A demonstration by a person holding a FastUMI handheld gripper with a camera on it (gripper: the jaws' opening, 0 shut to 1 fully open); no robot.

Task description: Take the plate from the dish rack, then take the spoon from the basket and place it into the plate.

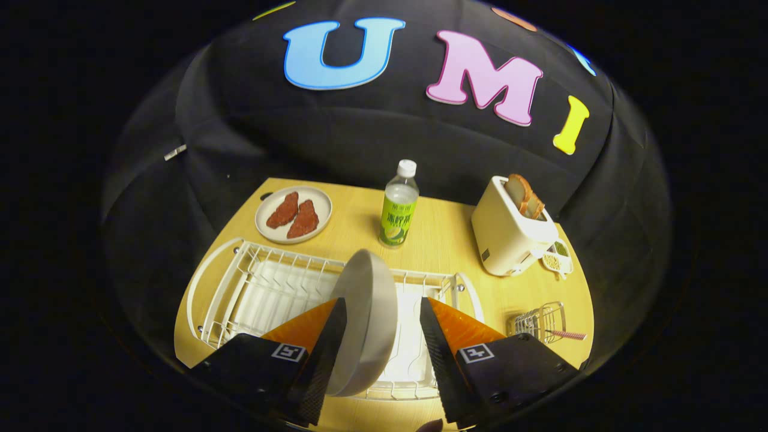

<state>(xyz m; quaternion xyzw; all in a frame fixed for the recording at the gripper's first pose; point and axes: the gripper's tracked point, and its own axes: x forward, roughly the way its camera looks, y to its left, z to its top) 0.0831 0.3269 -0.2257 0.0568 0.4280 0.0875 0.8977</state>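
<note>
The pale grey round ceramic plate (366, 321) stands on edge in the white wire dish rack (240, 294) at the near side of the light wooden table (444, 240), its rim rising between the two fingers of the orange-and-black tool (382, 339). The left finger looks to lie against the plate's back; the right finger stands apart from it, so the tool is spread and holds nothing.

The plate is likely stiff, smooth and fairly heavy for a pinch, and would chip if dropped; a hold well down over the rim, pads flat on both faces, seems safest.

The pink-handled spoon (564, 334) lies across the small wire basket (537, 322) at the near right, below the cream toaster (510, 234).
</note>
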